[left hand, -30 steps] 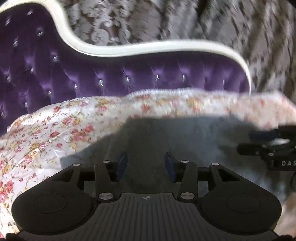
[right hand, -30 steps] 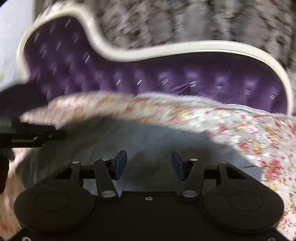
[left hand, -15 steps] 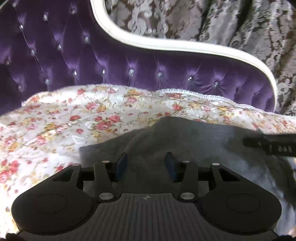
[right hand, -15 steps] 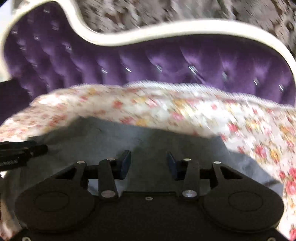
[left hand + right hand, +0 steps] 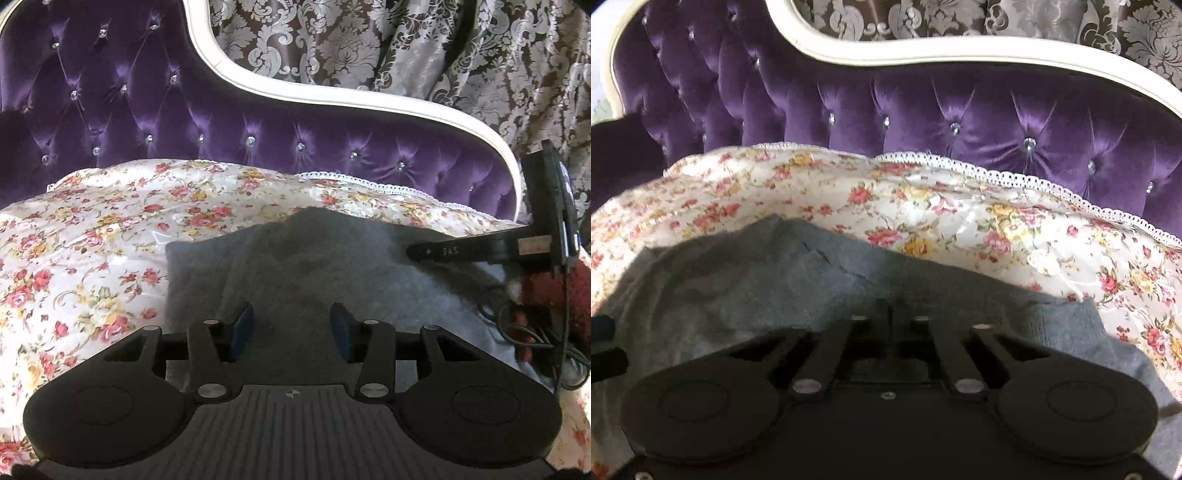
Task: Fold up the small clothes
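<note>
A grey knitted garment point(image 5: 314, 258) lies spread on the floral sheet point(image 5: 92, 240); it also shows in the right wrist view point(image 5: 757, 280). My left gripper point(image 5: 291, 326) is open just over the garment's near part, with its blue pads point(image 5: 242, 325) apart and nothing between them. My right gripper point(image 5: 889, 314) is shut, its fingers pressed together on the garment's fabric. The right gripper also shows side-on at the right of the left wrist view point(image 5: 413, 253), its tip on the cloth.
A purple tufted headboard point(image 5: 221, 122) with a cream frame point(image 5: 923, 55) stands behind the sheet. Patterned curtains point(image 5: 406, 48) hang beyond. A dark red sleeve point(image 5: 546, 291) and cable show at the right edge.
The right gripper's fingers have closed from open onto the grey garment. Both grippers moved forward and lower toward the cloth. The left stays open.
</note>
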Available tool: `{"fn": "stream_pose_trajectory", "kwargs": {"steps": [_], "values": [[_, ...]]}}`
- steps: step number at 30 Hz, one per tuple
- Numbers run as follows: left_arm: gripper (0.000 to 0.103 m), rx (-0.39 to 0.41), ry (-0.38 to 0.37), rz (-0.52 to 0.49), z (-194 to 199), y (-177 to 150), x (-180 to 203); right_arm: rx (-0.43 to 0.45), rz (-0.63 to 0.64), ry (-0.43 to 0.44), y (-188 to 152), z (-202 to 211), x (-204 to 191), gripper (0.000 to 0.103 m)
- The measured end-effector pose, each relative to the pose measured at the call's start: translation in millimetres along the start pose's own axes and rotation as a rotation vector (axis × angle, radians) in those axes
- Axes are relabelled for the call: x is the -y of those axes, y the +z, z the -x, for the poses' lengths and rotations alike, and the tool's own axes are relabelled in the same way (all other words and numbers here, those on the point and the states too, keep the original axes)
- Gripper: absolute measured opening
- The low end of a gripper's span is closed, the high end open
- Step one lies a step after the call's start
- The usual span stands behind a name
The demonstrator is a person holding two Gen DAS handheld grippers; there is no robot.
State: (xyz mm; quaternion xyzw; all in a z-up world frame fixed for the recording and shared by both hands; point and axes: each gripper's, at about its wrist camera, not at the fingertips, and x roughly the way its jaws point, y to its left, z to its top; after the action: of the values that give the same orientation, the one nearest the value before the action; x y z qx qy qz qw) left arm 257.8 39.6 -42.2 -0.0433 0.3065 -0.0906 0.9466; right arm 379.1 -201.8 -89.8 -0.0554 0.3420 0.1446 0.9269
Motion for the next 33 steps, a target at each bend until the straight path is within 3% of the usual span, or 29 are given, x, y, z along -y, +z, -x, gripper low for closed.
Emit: {"fn": "stream_pose_trajectory", "kwargs": {"steps": [6, 9, 11, 14, 15, 17, 22, 29, 31, 33], "values": [[0.045, 0.02, -0.004, -0.016, 1, 6, 1, 0.091, -0.002, -0.063, 21, 7, 3, 0.007], [0.046, 0.016, -0.011, -0.022, -4, 10, 3, 0.065, -0.031, -0.086, 29, -10, 9, 0.007], [0.047, 0.004, -0.01, -0.037, -10, 13, 5, -0.016, -0.066, -0.038, 28, -26, 14, 0.007], [0.047, -0.027, -0.001, -0.054, -20, 16, 6, 0.006, -0.11, -0.019, 21, -24, 20, 0.02], [0.047, -0.024, -0.002, -0.061, -20, 17, 6, 0.034, -0.137, -0.004, 21, -16, 24, 0.035], [0.047, -0.013, 0.0, -0.078, -17, 21, 6, 0.116, -0.207, 0.033, 20, 9, 36, 0.049], [0.049, 0.009, 0.002, -0.121, -14, 36, 9, 0.213, -0.307, 0.025, 12, 67, 75, 0.049], [0.049, -0.066, 0.015, -0.181, -51, 41, 19, 0.088, -0.15, -0.017, -22, 73, 61, 0.05], [0.049, -0.129, 0.083, -0.223, -69, 35, 15, 0.036, -0.098, -0.063, -34, 65, 60, 0.047], [0.059, -0.124, 0.148, -0.253, -78, 28, 3, -0.017, -0.122, -0.13, -48, 58, 74, 0.044]]}}
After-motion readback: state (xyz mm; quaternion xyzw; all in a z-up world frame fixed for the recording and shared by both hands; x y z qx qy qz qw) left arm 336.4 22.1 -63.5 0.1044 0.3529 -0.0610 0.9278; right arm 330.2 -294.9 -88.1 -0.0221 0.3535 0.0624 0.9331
